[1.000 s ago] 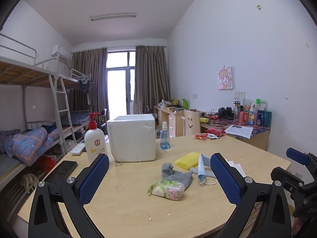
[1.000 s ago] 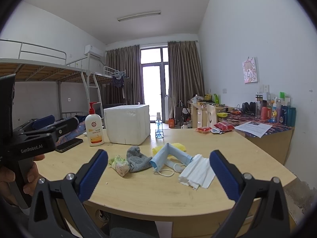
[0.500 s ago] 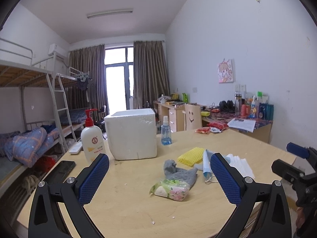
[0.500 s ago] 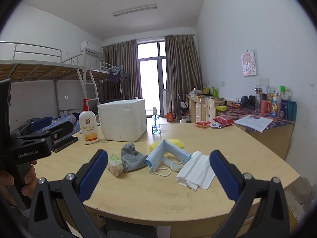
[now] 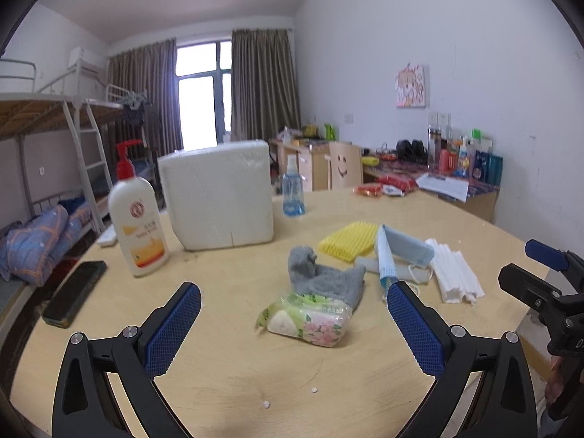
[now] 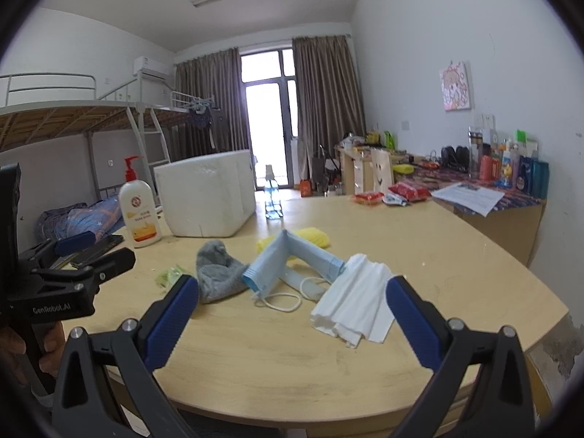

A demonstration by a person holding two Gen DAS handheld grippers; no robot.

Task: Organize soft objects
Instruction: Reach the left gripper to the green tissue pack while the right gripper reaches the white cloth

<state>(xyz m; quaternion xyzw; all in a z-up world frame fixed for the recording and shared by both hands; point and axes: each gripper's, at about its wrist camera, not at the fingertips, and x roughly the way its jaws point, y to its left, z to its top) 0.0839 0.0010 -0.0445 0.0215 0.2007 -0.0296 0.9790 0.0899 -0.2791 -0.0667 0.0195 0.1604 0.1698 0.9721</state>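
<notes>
Round table [image 5: 226, 357] fills the view, white foam box [image 5: 219, 195] sitting at 11 o'clock. Folded white tissue stack [image 6: 356, 303] lies at 3 o'clock of the pile, long axis running 11 to 5. Blue face mask [image 6: 292, 261] is tented, its fold peak pointing to 12. Grey sock [image 5: 323, 275] touches the floral tissue pack [image 5: 310, 317], which lies 9 to 3. Left gripper [image 5: 294, 315] spread wide, empty, above the pack. Right gripper [image 6: 292, 308] equally wide, holding 0 items.
</notes>
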